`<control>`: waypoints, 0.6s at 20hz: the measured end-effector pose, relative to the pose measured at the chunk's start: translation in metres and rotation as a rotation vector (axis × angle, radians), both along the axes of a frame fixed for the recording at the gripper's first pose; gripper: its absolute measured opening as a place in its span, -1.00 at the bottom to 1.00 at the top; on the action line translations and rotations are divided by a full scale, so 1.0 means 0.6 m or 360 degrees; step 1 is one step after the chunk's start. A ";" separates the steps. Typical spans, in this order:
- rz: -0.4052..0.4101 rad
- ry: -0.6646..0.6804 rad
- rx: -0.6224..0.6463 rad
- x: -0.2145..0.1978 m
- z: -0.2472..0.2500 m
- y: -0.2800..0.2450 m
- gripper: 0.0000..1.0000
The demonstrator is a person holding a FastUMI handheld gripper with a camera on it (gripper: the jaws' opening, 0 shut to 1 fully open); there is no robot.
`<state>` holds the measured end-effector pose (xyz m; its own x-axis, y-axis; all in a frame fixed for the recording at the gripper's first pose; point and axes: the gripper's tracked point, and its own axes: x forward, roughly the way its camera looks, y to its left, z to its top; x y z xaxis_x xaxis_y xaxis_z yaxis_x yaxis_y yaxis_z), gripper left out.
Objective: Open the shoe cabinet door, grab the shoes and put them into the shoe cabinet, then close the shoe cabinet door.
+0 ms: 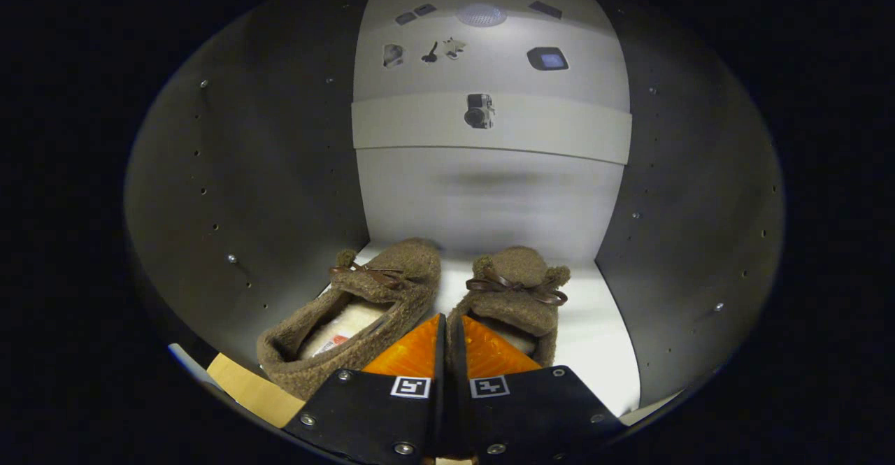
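Note:
Two brown fuzzy slippers sit side by side on the white shelf floor (601, 339) inside the shoe cabinet, toes toward the back panel. The left slipper (377, 290) and the right slipper (517, 283) each carry a small brown bow. My gripper (445, 319) is shut on the slippers' adjoining inner walls, which show as a thin brown strip between the fingers. One finger lies against the left slipper's side and the other sits in the right slipper's opening. The heels are hidden behind the fingers.
Grey side walls (266, 192) with rows of small holes close in on both sides, the right one (685, 213) just as near. A pale back panel (489, 206) stands beyond the toes, with a shelf edge (489, 129) above. A tan strip (245, 388) lies at the cabinet's front left.

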<state>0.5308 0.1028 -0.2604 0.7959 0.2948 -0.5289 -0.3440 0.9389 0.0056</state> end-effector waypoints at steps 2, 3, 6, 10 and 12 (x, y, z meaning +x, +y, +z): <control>0.0024 -0.0022 -0.0011 0.008 -0.004 0.003 -0.85; 0.0034 -0.0027 -0.0026 0.009 -0.006 0.006 -0.84; 0.0006 -0.0080 -0.0056 0.009 0.004 0.004 -0.66; -0.0025 -0.0095 -0.0040 -0.011 0.021 0.005 -0.14; -0.0072 -0.0106 -0.0011 -0.028 0.037 -0.001 0.29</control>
